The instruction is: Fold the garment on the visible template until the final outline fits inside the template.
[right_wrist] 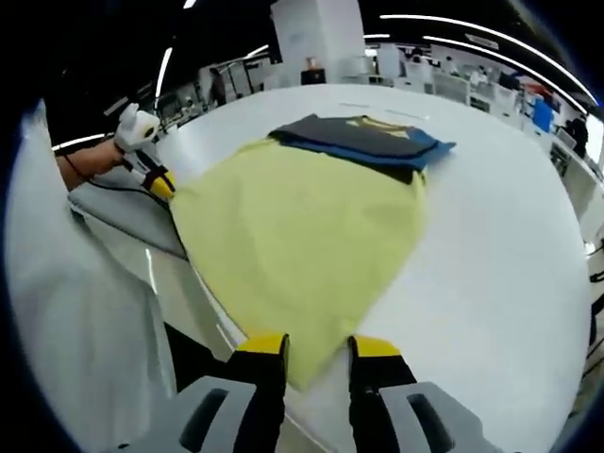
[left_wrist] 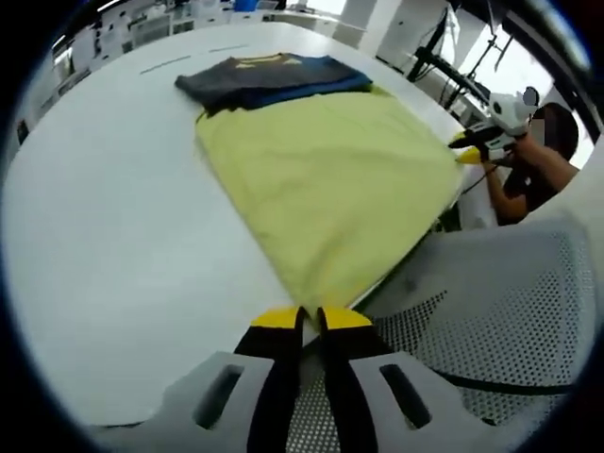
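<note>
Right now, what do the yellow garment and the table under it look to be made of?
Yellow garment: apparently soft knit or woven fabric, matte, lying draped with gentle wrinkles. Table: smooth, hard white surface, possibly laminate, with a faint sheen.

**A large open lab or office hall**

The place looks like a big indoor work hall, a lab or an open office, not a home. The work happens on a wide white table (right_wrist: pixel 510 283) with a plain, smooth top. Behind it, in the right gripper view, long ceiling lights (right_wrist: pixel 453 21) run in lines, and a white pillar (right_wrist: pixel 316 38) stands in the middle of the room. More desks (right_wrist: pixel 444 80) with equipment stand in rows at the far side, where small figures of people are visible. In the left gripper view, bright windows (left_wrist: pixel 514 57) and dark stands (left_wrist: pixel 444 61) appear behind the table, and a grey mesh chair (left_wrist: pixel 510 302) is beside it.
</note>
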`<state>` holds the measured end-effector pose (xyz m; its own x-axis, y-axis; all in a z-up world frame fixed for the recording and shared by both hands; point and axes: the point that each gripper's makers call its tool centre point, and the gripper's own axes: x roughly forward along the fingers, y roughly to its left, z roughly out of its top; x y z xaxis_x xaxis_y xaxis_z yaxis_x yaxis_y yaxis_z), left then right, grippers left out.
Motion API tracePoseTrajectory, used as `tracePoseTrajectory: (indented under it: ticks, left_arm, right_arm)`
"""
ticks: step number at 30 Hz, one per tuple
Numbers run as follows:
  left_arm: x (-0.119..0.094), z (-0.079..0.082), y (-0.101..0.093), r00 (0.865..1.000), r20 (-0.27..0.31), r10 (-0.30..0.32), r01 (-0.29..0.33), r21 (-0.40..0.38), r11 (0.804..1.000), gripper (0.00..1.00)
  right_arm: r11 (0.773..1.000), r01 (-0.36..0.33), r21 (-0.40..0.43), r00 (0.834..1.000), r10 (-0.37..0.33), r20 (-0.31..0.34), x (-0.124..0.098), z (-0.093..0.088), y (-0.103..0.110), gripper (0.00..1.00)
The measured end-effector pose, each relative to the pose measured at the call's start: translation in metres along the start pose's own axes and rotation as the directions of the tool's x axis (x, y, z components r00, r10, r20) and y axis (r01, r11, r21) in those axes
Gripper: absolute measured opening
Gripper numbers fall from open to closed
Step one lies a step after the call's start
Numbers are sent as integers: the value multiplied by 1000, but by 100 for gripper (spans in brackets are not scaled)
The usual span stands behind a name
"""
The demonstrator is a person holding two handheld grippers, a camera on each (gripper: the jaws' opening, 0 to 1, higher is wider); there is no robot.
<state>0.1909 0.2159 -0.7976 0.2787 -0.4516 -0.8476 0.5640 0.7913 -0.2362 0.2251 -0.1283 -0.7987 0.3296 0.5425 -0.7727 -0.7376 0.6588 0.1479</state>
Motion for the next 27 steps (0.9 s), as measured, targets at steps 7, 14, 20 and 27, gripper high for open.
tracePoseTrajectory:
  ticks: [7,14,20,27]
  left_arm:
    - [1,-2,-1,1000,-7,-1,1,2,1000,2]
    - [3,-2,-2,1000,-15,2,-1,20,1000,1]
    - [4,-2,-1,1000,-23,-2,3,36,999,0]
    - [3,-3,0,999,-33,-7,9,48,999,0]
  right_arm:
    - [1000,-3,-9,1000,3,-23,-3,-4,0,16]
    - [999,-12,-33,998,10,-59,-5,-9,1,3]
    - [999,-14,-36,998,12,-62,-4,-8,3,0]
    - [999,-11,-37,998,9,-60,-5,-6,4,0]
